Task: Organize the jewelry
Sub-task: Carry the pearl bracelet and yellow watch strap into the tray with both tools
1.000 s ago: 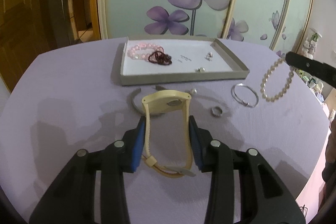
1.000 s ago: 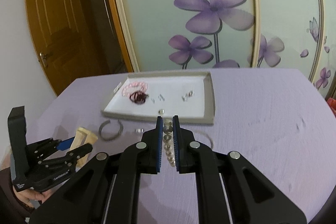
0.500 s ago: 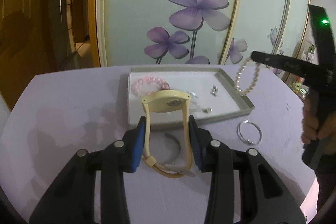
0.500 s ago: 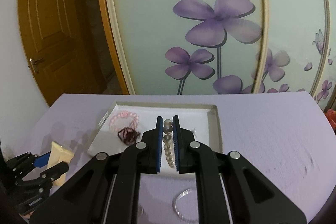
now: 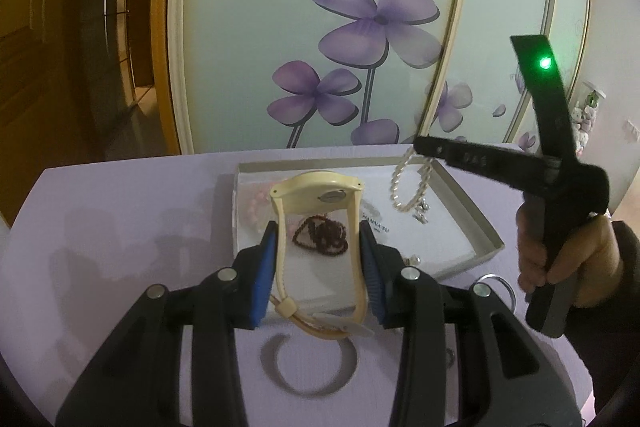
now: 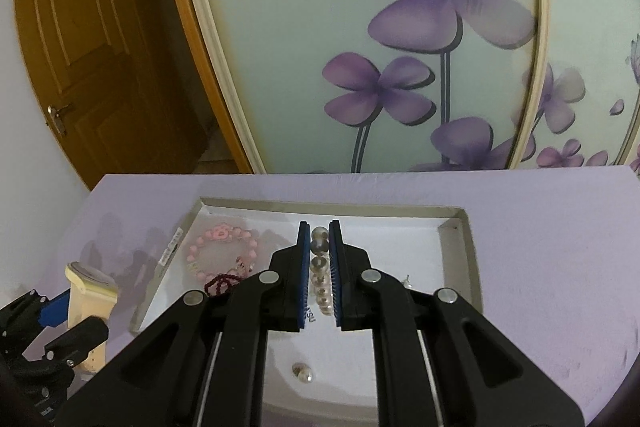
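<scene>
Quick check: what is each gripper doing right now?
Left gripper: shut on the cream watch.
Right gripper: shut on the pearl bracelet.

A domestic room, likely a bedroom, is indicated. Sliding wardrobe panels (image 6: 400, 47) printed with purple flowers, a panelled wooden door (image 6: 76, 67) and a lilac-covered table (image 6: 540, 227) are seen.

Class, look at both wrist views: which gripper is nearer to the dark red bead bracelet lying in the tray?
Left. The left gripper, shut on the cream watch, hangs right over the dark red bead bracelet. The right gripper, holding the pearl bracelet, is off to its right.
</scene>
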